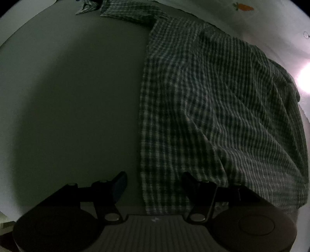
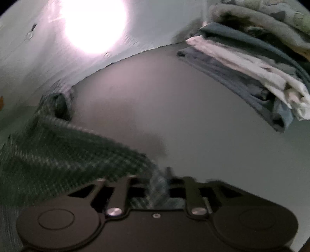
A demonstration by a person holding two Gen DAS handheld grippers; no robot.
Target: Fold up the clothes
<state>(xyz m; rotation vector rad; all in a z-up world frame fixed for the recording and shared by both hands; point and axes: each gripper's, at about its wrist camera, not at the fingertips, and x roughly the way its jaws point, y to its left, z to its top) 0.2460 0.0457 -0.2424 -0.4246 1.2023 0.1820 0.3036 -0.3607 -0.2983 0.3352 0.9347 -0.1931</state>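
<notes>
L gripper (image 1: 155,182) points steeply down at the dim grey-green surface (image 1: 77,97). Jaws stand about half open, w/ the straight edge of the green-and-white checked shirt (image 1: 203,100) running between them; the L finger (image 1: 120,184) sits over bare surface, the R finger (image 1: 190,184) over cloth. Pads don't look pressed on the fabric, so nothing gripped. The shirt lies spread across the right half of that view, a sleeve (image 1: 127,11) reaching toward the top left, and a white sheet w/ a carrot print (image 1: 244,6) beyond it.

R gripper (image 2: 153,180) view is blurred. Jaws are partly open, and a strip of the shirt (image 2: 67,155) runs up between them at the frame bottom; can't tell whether the pads touch it. The shirt bunches along the left side in this view, partly on the white sheet (image 2: 29,64). A stack of folded clothes (image 2: 251,67) sits well apart at upper right. A bright glare (image 2: 95,23) washes out the top.
</notes>
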